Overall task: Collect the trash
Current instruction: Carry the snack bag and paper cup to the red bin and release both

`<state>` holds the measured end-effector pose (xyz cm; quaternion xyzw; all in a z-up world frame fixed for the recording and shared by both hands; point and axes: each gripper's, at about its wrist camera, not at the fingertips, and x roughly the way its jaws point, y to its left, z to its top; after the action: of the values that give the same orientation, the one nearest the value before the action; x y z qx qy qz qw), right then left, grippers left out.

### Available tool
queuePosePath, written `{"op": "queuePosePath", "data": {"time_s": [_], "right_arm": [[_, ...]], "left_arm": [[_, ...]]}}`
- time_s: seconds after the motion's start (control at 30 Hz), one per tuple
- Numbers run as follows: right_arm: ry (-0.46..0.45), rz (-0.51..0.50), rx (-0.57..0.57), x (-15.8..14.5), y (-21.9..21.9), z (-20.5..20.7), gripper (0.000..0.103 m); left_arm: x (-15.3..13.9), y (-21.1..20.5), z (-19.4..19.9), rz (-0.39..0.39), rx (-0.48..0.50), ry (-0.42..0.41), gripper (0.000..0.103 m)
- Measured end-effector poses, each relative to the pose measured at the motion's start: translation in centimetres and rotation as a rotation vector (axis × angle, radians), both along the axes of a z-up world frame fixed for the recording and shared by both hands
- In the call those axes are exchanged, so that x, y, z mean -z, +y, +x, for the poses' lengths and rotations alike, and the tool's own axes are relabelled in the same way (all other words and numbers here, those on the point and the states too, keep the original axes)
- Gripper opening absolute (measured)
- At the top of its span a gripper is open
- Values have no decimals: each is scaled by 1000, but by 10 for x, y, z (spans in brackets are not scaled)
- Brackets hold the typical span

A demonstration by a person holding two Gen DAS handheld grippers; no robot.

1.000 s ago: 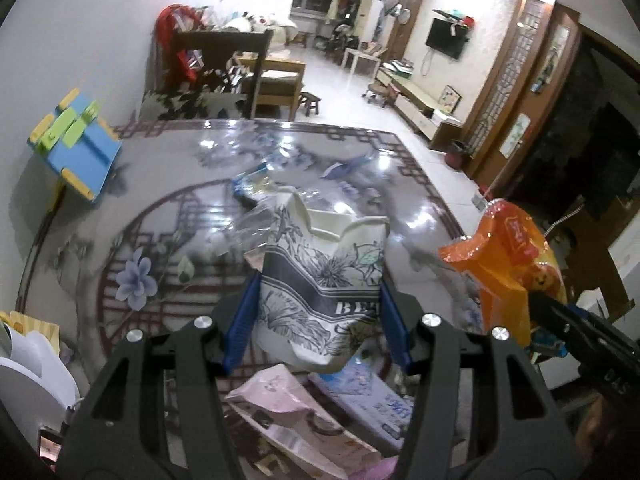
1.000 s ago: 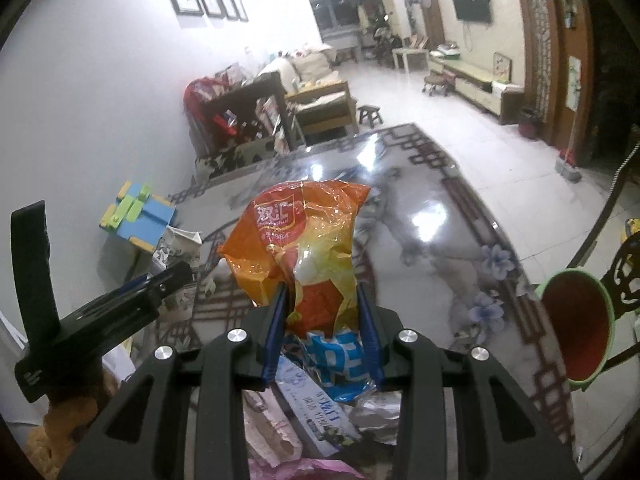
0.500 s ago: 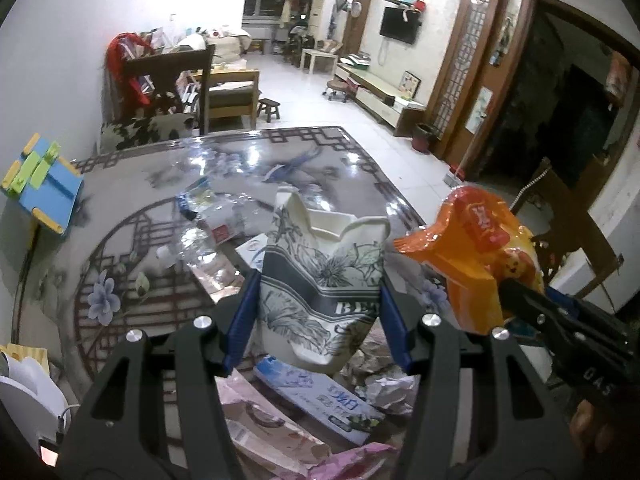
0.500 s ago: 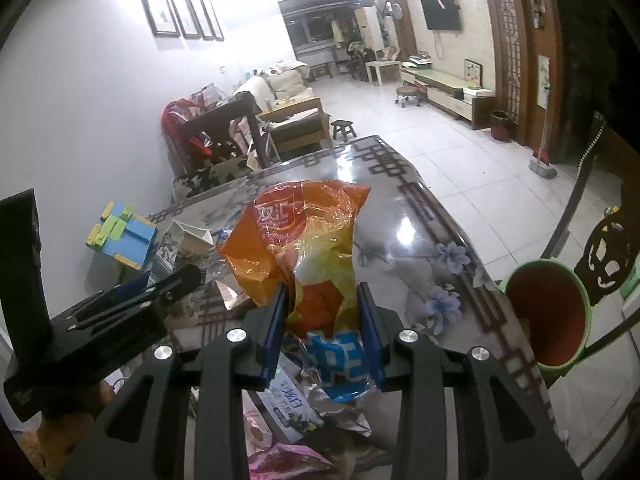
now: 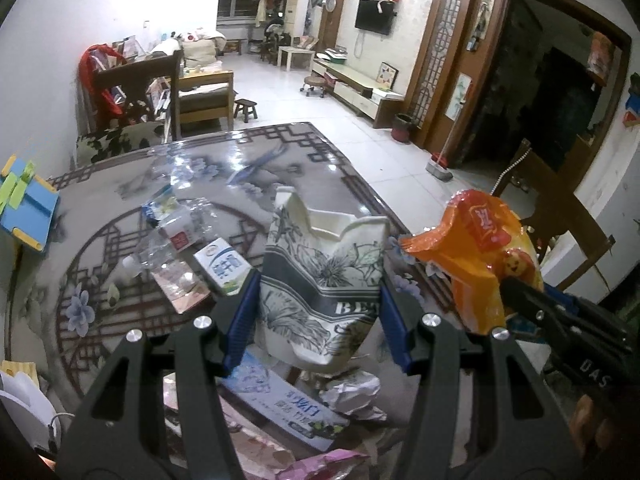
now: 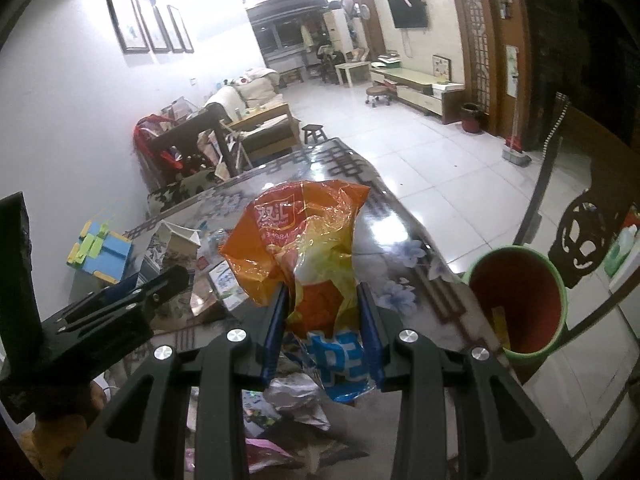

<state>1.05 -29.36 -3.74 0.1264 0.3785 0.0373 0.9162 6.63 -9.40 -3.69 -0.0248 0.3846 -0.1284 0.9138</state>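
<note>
Now: left claw (image 5: 316, 308) clamped on floral paper bag (image 5: 324, 276), right claw (image 6: 322, 320) clamped on orange wrapper (image 6: 308, 248). Carry right load toward bin (image 6: 516, 300) at 3 o'clock off desk (image 6: 400, 248) edge; keep grip firm, release over mouth.

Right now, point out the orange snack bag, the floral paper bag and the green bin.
orange snack bag (image 6: 316, 240), right wrist view, crinkled upper front.
floral paper bag (image 5: 324, 276), left wrist view, printed front face.
green bin (image 6: 516, 300), right wrist view, red inner wall.
</note>
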Motion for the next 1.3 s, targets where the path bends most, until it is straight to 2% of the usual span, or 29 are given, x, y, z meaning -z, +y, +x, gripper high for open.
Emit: {"op": "queuePosePath", "data": {"time_s": [0.5,1.3], "right_arm": [[16,-14,68,0,-50,-8,34],[28,-5,83,2,-123,11,34]], "left_arm": [[0,-54,6,-13,66,9,54],[7,-121,23,-1,46,31,54]]}}
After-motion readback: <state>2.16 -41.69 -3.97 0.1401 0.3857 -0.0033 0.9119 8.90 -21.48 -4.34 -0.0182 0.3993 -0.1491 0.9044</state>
